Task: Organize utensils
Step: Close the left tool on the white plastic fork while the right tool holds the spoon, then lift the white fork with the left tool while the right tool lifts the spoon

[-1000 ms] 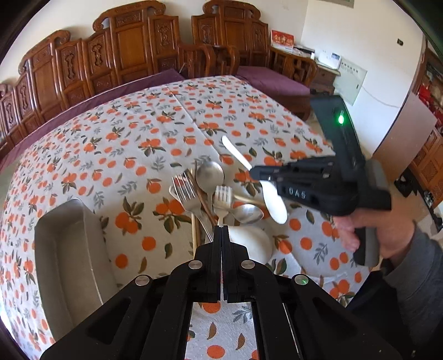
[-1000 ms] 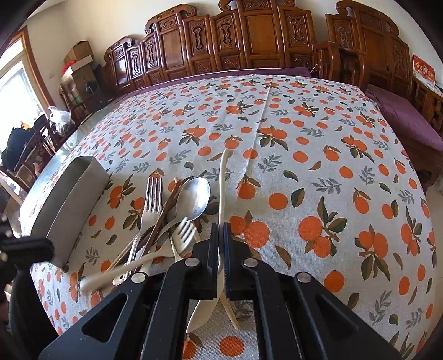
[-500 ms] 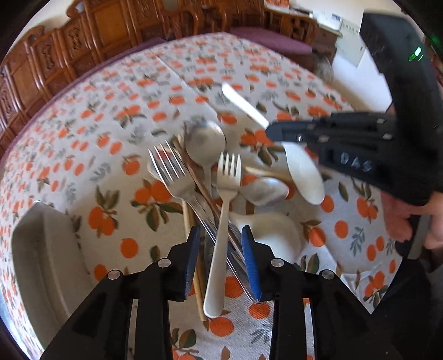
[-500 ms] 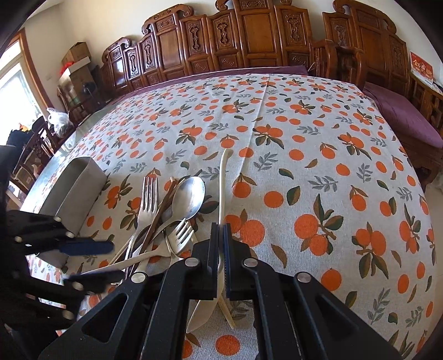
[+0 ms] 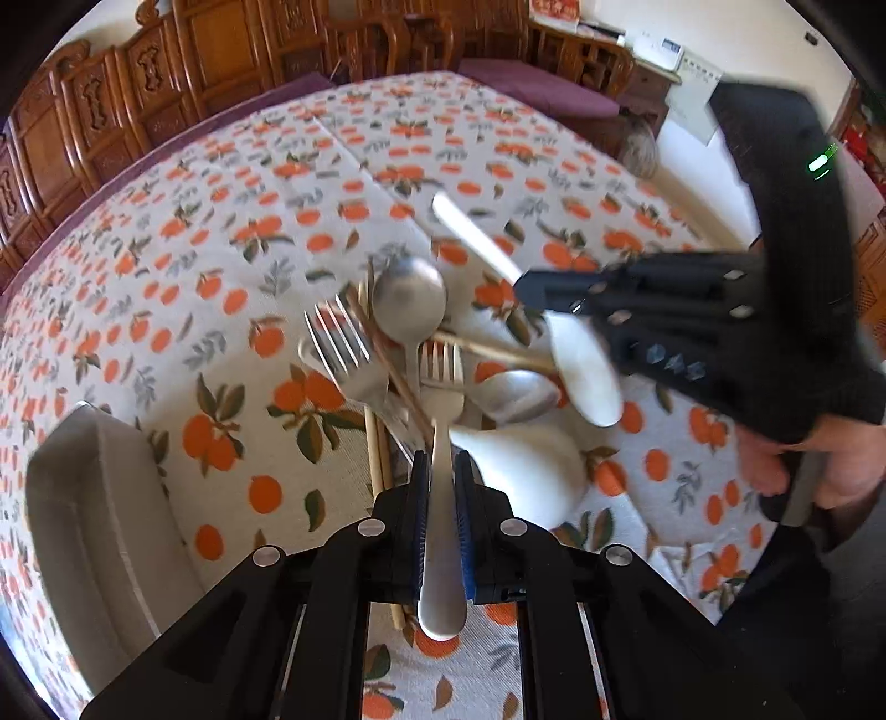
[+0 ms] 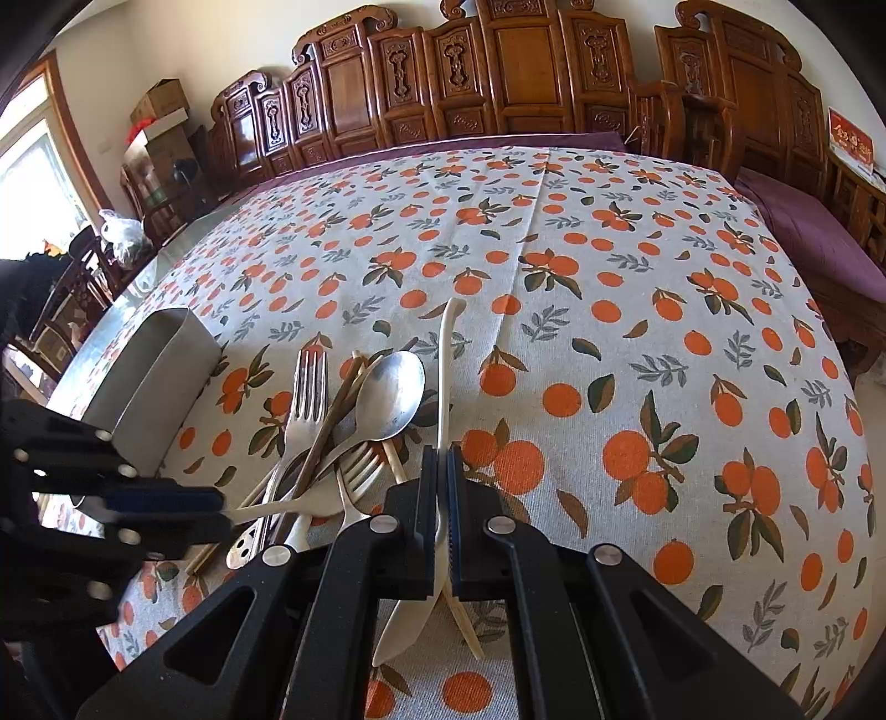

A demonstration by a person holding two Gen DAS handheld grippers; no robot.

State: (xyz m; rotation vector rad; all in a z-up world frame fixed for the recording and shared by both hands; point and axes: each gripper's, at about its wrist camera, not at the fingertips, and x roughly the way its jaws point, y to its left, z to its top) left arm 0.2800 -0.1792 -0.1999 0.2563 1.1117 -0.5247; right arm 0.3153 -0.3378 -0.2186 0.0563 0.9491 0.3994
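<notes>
While the left claw closes, a fork apparently sits between its pads

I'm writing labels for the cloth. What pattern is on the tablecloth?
Oranges with green leaves on an off-white tablecloth, clearest in the right wrist view.

Carved wooden chairs line a pale wall; daylight enters a window at left.
</notes>
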